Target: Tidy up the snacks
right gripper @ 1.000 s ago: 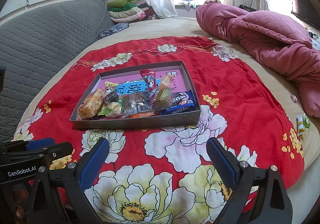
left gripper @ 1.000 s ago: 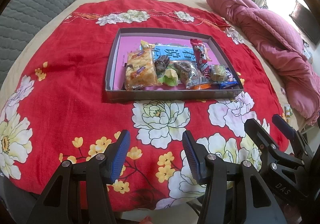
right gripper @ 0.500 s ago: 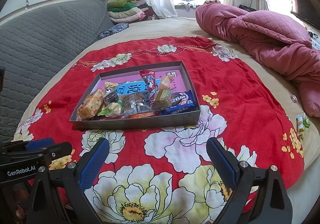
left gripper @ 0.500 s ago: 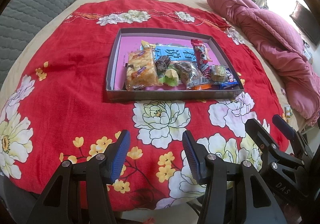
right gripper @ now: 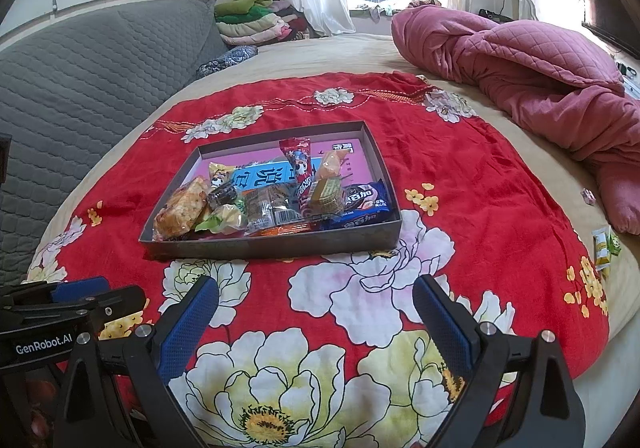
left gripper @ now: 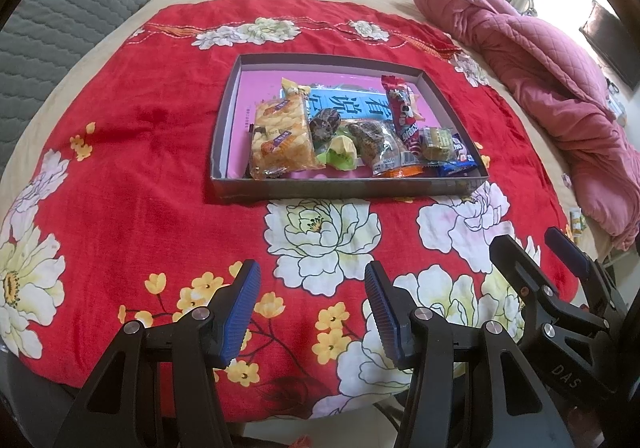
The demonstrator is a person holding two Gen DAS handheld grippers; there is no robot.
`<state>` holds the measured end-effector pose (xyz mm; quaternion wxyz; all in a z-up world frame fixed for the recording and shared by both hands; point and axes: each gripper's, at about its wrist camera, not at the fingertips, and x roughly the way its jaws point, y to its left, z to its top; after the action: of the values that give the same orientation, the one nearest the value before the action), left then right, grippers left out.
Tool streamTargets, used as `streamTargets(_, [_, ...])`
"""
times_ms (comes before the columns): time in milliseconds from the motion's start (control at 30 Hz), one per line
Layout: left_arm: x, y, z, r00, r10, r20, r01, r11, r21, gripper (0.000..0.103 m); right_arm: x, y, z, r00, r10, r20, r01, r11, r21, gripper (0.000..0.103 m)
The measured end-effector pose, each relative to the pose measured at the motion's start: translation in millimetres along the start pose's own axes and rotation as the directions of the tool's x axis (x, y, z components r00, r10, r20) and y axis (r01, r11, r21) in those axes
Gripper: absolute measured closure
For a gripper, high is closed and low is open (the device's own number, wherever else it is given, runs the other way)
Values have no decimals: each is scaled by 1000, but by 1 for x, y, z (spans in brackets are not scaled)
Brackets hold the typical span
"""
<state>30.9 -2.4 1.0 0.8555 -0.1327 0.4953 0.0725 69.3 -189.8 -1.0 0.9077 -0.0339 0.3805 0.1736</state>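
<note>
Both my left gripper (left gripper: 312, 304) and my right gripper (right gripper: 316, 316) are wide and empty above the red cloth (left gripper: 132, 151), well apart from the box (left gripper: 348, 187) where the snacks (left gripper: 344, 139) lie piled, light, crinkly, slippery packets, I think best pinched at a sealed end.

L gripper (left gripper: 312, 302): blk frame, blue ribbed fingers (left gripper: 240, 308), silver screws | R gripper (right gripper: 316, 322): same, "DAS" mark

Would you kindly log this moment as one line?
left tongs: open, empty | right tongs: open, empty | snacks: in box | box: on red cloth
</note>
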Motion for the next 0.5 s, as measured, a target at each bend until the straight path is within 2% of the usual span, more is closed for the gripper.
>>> streamTargets(500, [15, 4, 0, 999, 6, -40, -6, 1000, -19, 47, 12, -1, -1, 1000, 1, -24, -1, 1000, 4, 5])
